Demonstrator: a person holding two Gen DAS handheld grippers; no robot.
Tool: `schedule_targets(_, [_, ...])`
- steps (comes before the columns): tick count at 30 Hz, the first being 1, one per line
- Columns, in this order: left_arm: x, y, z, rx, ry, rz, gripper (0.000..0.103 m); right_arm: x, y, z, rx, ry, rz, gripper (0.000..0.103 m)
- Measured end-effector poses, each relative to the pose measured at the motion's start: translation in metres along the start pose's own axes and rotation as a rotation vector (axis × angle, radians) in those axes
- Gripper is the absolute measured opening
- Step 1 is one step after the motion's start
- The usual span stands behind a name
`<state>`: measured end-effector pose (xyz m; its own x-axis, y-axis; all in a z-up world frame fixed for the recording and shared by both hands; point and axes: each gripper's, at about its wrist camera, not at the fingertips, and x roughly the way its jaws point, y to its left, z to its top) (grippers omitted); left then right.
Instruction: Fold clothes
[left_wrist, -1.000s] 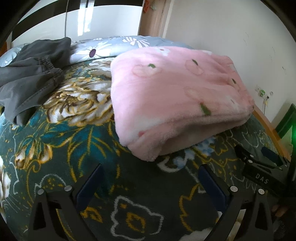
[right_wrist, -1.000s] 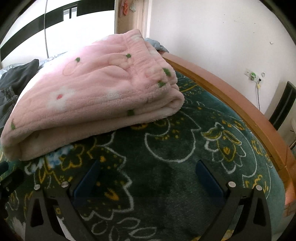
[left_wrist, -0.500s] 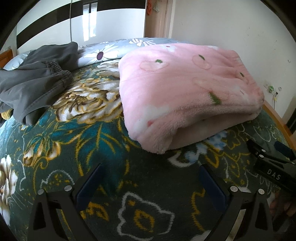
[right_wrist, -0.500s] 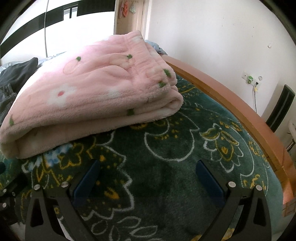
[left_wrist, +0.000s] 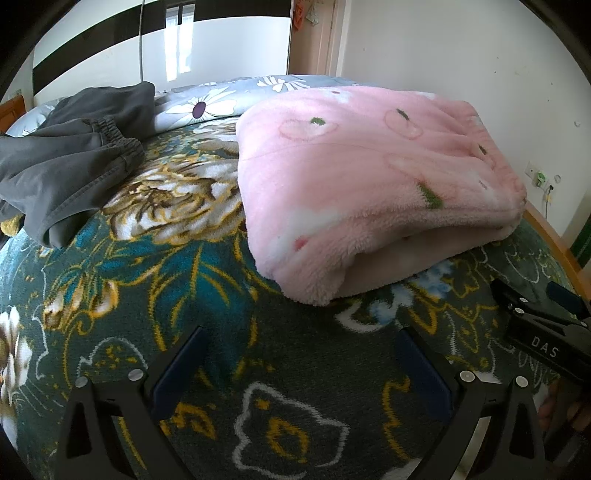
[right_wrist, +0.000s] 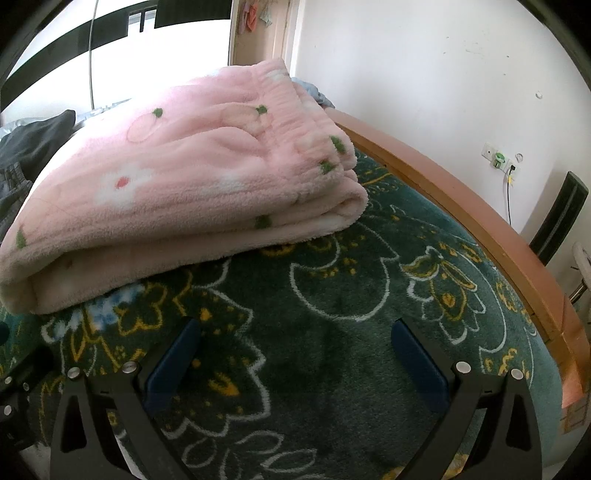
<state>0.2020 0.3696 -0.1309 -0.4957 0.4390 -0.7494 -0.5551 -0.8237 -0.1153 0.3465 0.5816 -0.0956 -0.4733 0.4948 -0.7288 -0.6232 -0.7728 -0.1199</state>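
Currently nothing is being held: the left gripper (left_wrist: 301, 363) and right gripper (right_wrist: 295, 356) are being kept wide apart above the floral blanket (left_wrist: 207, 280). A folded pink fleece garment (left_wrist: 369, 184), possibly pyjama trousers, is lying ahead; a careless grab risks undoing its layers. Grey trousers (left_wrist: 70, 166) are being left crumpled.

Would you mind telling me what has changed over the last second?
Both open grippers, left gripper and right gripper, have drawn back slightly from the folded pink fleece garment; nothing was gripped or released. The garment, the grey trousers and the floral blanket lie as before.
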Motion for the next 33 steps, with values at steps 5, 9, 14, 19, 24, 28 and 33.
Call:
schedule_targets(5, [-0.001,0.000,0.002,-0.004,0.000,-0.015,0.103,0.005,0.019,0.013,0.011,0.017,0.009,0.103])
schedule_targets(9, [-0.002,-0.001,0.003,-0.002,-0.006,-0.018,0.103,0.001,0.019,0.018,0.019,0.030,0.019,0.103])
schedule_targets(14, [-0.003,0.000,0.006,-0.001,-0.010,-0.037,0.103,-0.004,0.024,0.023,0.013,0.038,0.027,0.103])
schedule_targets(19, [0.000,0.006,0.010,-0.018,-0.004,-0.028,0.103,0.027,0.006,0.019,0.029,0.049,0.034,0.103])
schedule_targets(24, [0.004,0.009,0.009,-0.030,0.007,-0.022,0.103,0.036,0.009,0.031,0.035,0.047,0.024,0.103])
schedule_targets(28, [0.005,0.007,0.008,-0.022,0.009,-0.018,0.103,0.037,0.006,0.035,0.034,0.049,0.023,0.103])
schedule_targets(33, [0.004,0.007,0.006,-0.019,0.005,-0.018,0.103,0.038,0.003,0.040,0.032,0.049,0.019,0.103])
